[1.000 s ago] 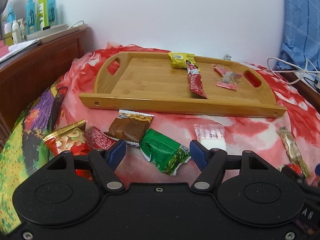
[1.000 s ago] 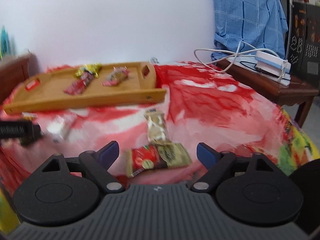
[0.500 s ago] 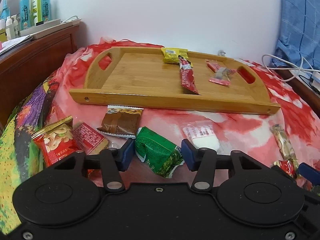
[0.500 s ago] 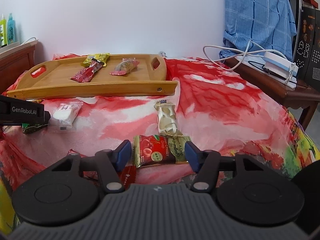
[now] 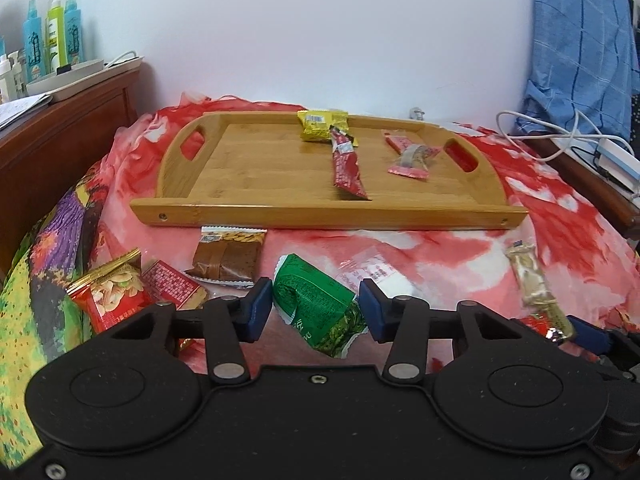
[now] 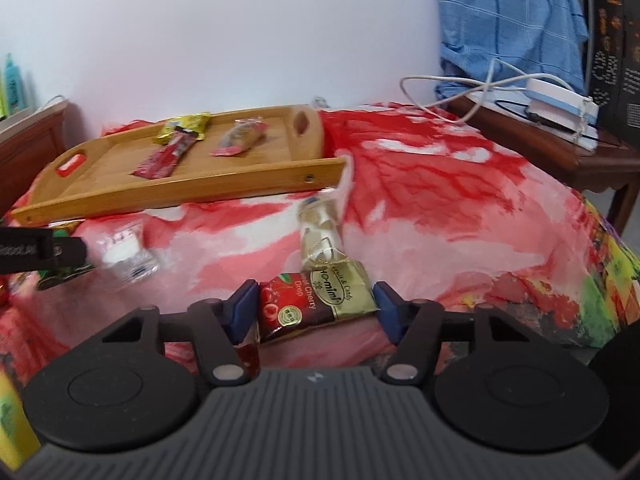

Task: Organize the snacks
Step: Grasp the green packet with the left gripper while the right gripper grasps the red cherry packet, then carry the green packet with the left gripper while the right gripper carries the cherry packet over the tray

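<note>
Left wrist view, read from the left against the tray [image 5: 280,211], a flat bamboo board with a low rim and two cut-out handles. Left of the tray stands a dark wooden cabinet [image 5: 60,132] carrying three plastic bottles [image 5: 52,38]. In front of the tray, on the crumpled red-and-white cloth [image 5: 560,216], lie a glossy red peanut bag [image 5: 110,296], a flat red square packet [image 5: 174,284] and a brown bar [image 5: 226,254] in clear wrap. Nearer still, the left gripper [image 5: 316,308] has just been closing and its blue pads press both sides of a crinkled green packet [image 5: 316,306]. A clear packet [image 5: 380,272] with white contents lies just right of it, then a long pale candy bar [image 5: 530,280]. On the tray itself lie three snacks: a yellow pouch [image 5: 322,125], a long red stick [image 5: 346,166] and a small clear-and-red wrapper [image 5: 412,158].

From the right wrist, the tray [image 6: 180,192] sits far left. In front of it and to its right, the right gripper [image 6: 316,308] has just been closing; its pads touch the ends of a shiny red-and-gold cherry drop packet [image 6: 316,302]. The pale bar [image 6: 320,236] lies between that packet and the tray's corner. Right of the tray a wooden side table [image 6: 560,148] holds white cables.
</note>
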{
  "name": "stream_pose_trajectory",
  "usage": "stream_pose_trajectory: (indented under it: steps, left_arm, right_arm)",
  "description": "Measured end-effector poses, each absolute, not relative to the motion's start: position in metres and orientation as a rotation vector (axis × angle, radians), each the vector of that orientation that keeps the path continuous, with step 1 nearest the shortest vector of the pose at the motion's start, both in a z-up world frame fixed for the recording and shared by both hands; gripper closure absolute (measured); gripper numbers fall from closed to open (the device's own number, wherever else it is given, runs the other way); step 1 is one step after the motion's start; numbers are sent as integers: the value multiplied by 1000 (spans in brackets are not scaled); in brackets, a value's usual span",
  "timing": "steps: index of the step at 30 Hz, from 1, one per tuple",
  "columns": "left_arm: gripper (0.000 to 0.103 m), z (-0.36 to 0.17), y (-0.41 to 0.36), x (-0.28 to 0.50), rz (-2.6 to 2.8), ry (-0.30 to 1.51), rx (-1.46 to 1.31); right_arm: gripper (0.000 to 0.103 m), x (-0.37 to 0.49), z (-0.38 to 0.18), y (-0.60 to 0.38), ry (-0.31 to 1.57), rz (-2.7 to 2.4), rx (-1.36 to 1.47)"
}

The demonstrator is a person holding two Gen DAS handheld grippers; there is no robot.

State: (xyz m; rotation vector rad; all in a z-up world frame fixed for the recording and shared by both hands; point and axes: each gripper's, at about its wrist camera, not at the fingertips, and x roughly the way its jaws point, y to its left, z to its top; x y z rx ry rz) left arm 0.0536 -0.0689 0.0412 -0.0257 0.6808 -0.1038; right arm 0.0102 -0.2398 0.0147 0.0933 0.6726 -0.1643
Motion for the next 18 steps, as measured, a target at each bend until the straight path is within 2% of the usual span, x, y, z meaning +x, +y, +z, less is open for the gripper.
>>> stream_pose_trajectory:
  steps: [9, 18]
  left_arm:
    - [58, 55, -75, 46, -133, 643, -18]
    - [58, 66, -79, 51, -164, 645, -8]
  right_arm:
    - [39, 1, 23, -231, 617, -148, 47]
    - [39, -8, 39, -233, 479, -110, 78]
